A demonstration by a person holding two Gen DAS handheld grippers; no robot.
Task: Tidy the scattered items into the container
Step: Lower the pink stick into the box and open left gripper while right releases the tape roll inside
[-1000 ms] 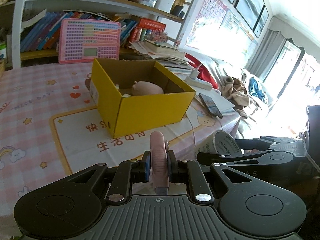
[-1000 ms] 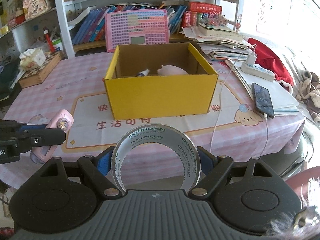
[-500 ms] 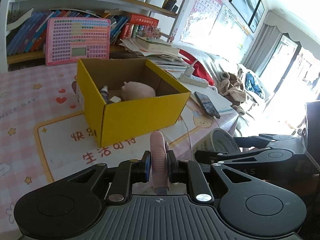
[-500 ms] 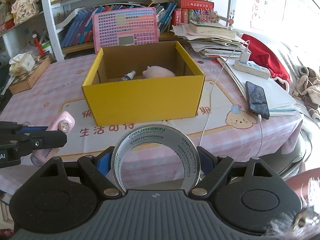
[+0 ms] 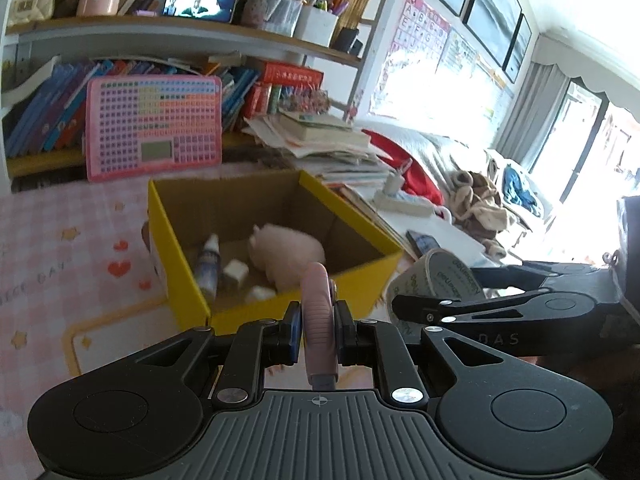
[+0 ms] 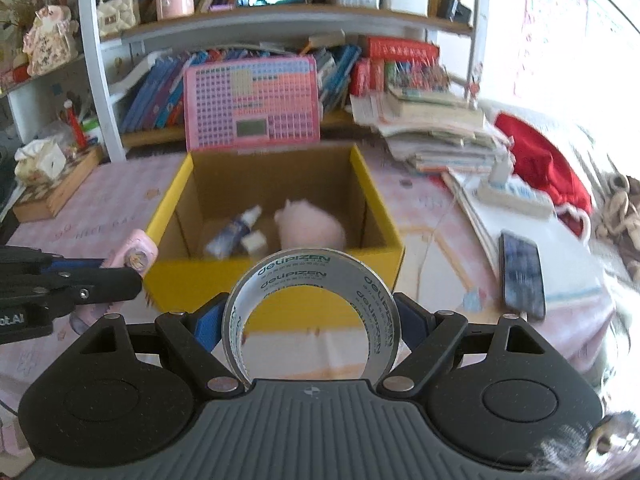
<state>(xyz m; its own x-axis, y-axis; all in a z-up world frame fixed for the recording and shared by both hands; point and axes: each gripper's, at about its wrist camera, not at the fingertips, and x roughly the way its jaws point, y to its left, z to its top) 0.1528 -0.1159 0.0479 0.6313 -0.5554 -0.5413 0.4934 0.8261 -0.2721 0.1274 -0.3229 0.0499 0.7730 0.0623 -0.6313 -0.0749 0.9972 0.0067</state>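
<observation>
Midway through a tidy-up, by the look of it. Already lying in the yellow cardboard box (image 6: pixel 276 280) at frame centre: a small spray bottle (image 6: pixel 234 232), a white cube-shaped block (image 6: pixel 255 241) and a soft pink pig-like toy (image 6: pixel 310 228) — three pieces visible on the brown, unpainted inner floor. Still to go in, judging from both views: two items, one per gripper, both held short of the box's near wall.

At lower left of the right-wrist view, the left gripper (image 6: pixel 120 276) pinching a flat pink gadget (image 6: pixel 134 254) with rounded corners and a small round emblem; seen edge-on at lower centre of the left-wrist view, smooth matte plastic, clamped between blue-padded fingers (image 5: pixel 295 332). At lower centre, the right gripper (image 6: pixel 312 320) closed against the outer sides of a roll of clear tape (image 6: pixel 312 280) — glossy, ring-shaped, green lettering around the rim, standing upright with the hole facing the camera.

Underneath, a pink checked tablecloth (image 6: pixel 100 200), soft and printed with hearts and stars. At right, a dark smartphone (image 6: pixel 522 276) lying flat on white papers, near the table's edge.
</observation>
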